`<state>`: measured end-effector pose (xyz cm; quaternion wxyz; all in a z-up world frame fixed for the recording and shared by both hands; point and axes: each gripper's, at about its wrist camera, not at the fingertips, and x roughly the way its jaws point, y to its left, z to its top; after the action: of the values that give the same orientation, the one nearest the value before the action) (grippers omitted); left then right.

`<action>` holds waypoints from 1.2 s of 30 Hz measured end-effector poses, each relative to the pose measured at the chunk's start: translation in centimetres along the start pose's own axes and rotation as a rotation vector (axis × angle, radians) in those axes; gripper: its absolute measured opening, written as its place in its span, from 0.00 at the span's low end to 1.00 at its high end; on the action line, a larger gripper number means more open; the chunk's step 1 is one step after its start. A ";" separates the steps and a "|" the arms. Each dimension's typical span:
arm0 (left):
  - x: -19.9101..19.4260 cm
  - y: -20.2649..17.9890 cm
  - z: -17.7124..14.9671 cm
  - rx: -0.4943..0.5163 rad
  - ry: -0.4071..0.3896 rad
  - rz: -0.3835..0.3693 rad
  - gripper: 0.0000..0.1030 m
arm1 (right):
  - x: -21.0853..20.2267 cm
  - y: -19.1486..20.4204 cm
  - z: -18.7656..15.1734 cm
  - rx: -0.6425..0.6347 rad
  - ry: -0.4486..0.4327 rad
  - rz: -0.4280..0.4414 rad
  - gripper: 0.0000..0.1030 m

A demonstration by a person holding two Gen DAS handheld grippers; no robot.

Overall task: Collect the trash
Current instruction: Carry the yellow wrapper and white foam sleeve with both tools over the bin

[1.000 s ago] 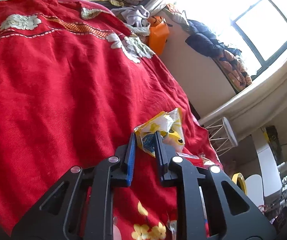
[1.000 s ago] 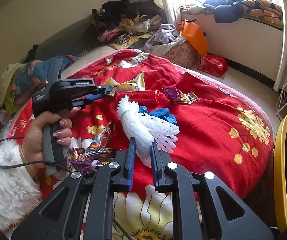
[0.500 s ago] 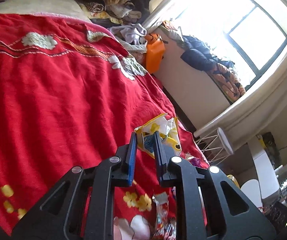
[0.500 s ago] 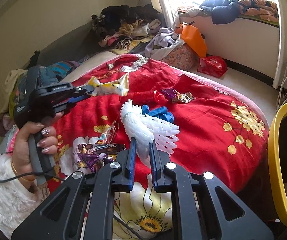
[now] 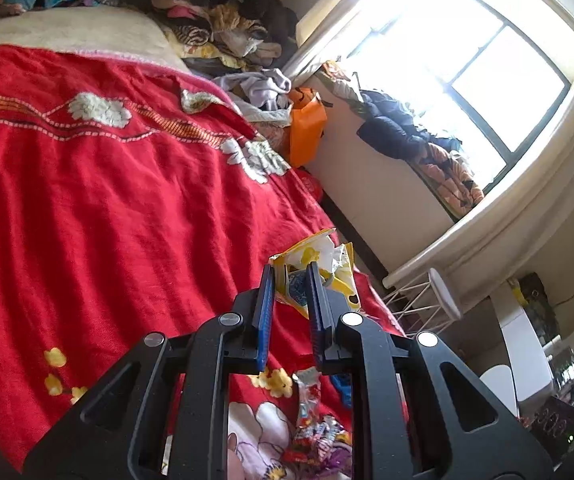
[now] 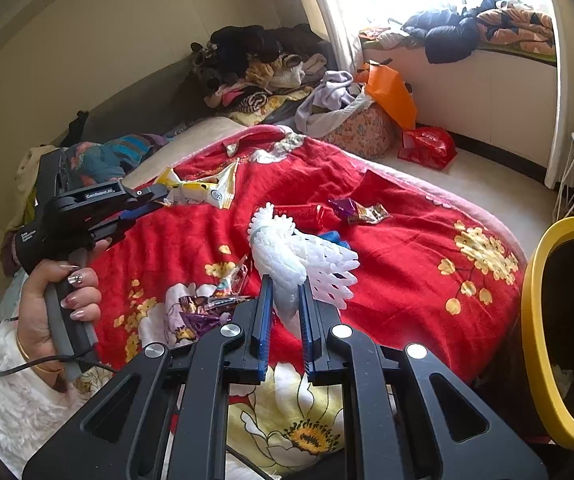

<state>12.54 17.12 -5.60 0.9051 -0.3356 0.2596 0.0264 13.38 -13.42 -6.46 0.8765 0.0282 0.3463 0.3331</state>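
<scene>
At the far left of the right wrist view, the person's left hand holds the left gripper, whose fingers pinch a yellow snack wrapper lifted clear of the red bedspread. In the left wrist view the same wrapper sits clamped between the blue pads. Near the middle, loose candy wrappers lie on the bed close in, and the right gripper has its fingers pinching a white foam fruit net, raised above the cover. Farther back lie a red can, a blue scrap and a purple foil wrapper. At the right edge stands a yellow-rimmed bin, dark inside. Judging by this, two pieces are picked up but not yet binned, and several remain on the bed.
</scene>
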 end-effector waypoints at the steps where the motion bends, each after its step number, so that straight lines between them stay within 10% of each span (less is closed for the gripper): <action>1: -0.3 -0.3 0.1 0.005 -0.005 -0.005 0.11 | -0.1 0.1 0.2 0.000 -0.005 -0.002 0.12; 36: -1.4 -9.6 -2.0 0.158 0.039 -0.177 0.11 | -7.3 -4.3 1.2 0.089 -0.178 -0.117 0.12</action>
<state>12.56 8.66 -0.46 0.9224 -0.2853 0.2476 -0.0807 12.66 -20.95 -2.46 0.9196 0.0762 0.2826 0.2621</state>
